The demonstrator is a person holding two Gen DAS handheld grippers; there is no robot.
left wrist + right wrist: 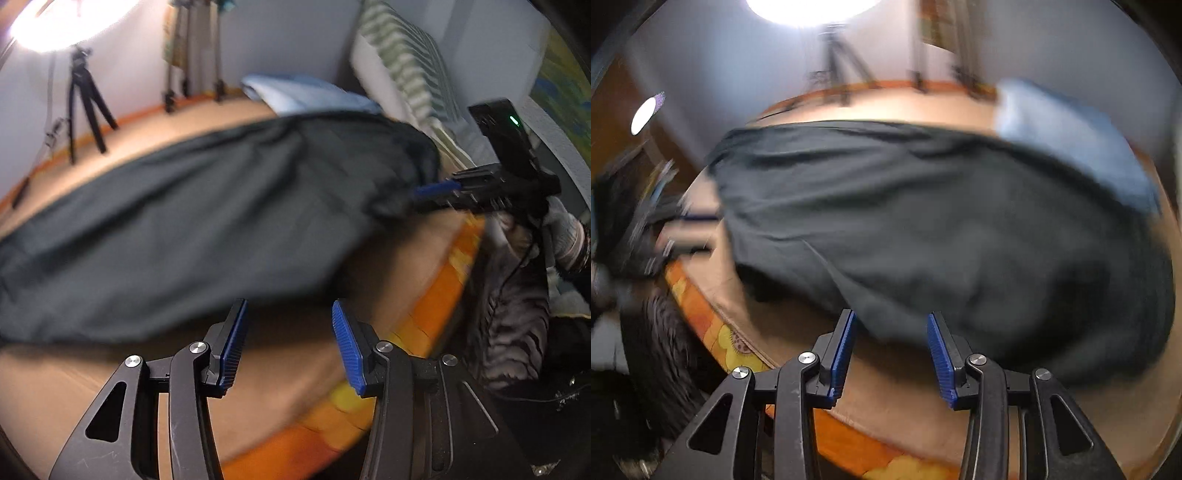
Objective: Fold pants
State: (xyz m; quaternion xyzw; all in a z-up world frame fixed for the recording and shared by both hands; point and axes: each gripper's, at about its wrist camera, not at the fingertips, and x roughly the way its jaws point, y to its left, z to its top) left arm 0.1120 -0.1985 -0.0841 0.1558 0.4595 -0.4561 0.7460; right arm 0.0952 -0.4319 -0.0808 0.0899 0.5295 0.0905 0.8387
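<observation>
The dark pants (192, 221) lay spread on the bed (295, 369). The left tongs (288, 343) and right tongs (891, 354) were both open, holding nothing.

Motion blur smears the pants (923, 221); their left end (11, 280) is cropped.

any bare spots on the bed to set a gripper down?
Bare tan sheet lies between the dark pants and the orange bed edge, under the left gripper. Another strip lies beyond the pants, toward the tripods. The far corner holds folded blue fabric.
</observation>
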